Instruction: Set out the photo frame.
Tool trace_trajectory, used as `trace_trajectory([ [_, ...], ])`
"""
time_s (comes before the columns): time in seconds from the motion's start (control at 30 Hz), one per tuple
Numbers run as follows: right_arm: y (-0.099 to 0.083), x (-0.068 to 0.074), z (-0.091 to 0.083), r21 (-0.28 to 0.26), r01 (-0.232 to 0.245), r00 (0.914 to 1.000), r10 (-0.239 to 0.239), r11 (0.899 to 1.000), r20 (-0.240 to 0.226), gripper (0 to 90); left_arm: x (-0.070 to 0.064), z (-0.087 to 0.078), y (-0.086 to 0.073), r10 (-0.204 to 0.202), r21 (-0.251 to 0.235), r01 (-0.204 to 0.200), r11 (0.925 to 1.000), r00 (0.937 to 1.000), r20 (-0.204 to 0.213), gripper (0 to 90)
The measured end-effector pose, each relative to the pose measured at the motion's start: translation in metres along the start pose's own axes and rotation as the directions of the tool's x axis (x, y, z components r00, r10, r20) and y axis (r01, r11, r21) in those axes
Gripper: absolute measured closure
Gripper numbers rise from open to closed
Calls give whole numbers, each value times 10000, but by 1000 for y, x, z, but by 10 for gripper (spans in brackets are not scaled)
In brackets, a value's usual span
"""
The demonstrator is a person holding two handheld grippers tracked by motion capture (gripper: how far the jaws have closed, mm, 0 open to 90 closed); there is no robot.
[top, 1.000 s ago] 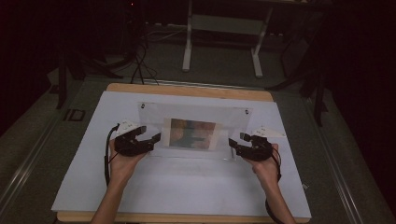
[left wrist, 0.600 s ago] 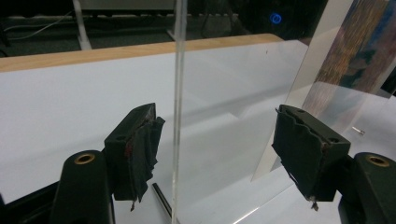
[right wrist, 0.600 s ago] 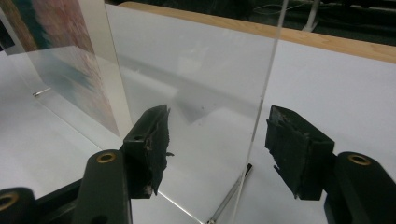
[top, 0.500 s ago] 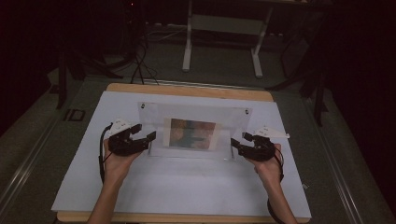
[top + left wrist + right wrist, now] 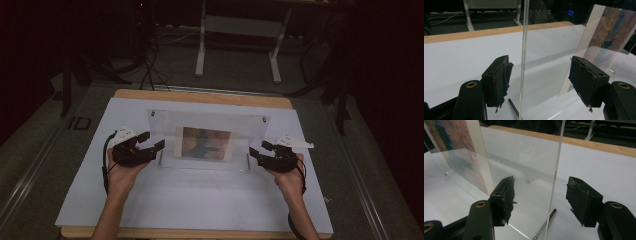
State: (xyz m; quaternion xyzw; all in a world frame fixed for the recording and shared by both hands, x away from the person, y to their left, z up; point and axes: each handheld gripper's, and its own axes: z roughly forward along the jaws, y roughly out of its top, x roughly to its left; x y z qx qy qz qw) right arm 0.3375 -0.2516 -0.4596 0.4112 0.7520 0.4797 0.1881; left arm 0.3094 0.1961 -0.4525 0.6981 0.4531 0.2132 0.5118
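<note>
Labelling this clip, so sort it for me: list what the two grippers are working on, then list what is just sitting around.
In the job:
- clear acrylic frame, upright, picture inside
- left gripper, open astride its left edge
- right gripper, open astride its right edge

Just about:
- white table cover
- metal stand on the floor behind
- cables on the floor

Clear acrylic frame (image 5: pixel 207 137) holding a colored picture (image 5: pixel 205 143) is standing mid-table (image 5: pixel 200 200). Left gripper (image 5: pixel 152 145), jaws apart, is sitting at its 9 o'clock edge; right gripper (image 5: pixel 257 153), jaws apart, at 3 o'clock.
</note>
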Motion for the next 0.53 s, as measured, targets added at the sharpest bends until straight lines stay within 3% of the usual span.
trace_trajectory([
  [0.53,0,-10,-11,-146,-92,9999,93,9999,72,393,7,-13,4,-75,-306,74,9995,10000,-43,332],
])
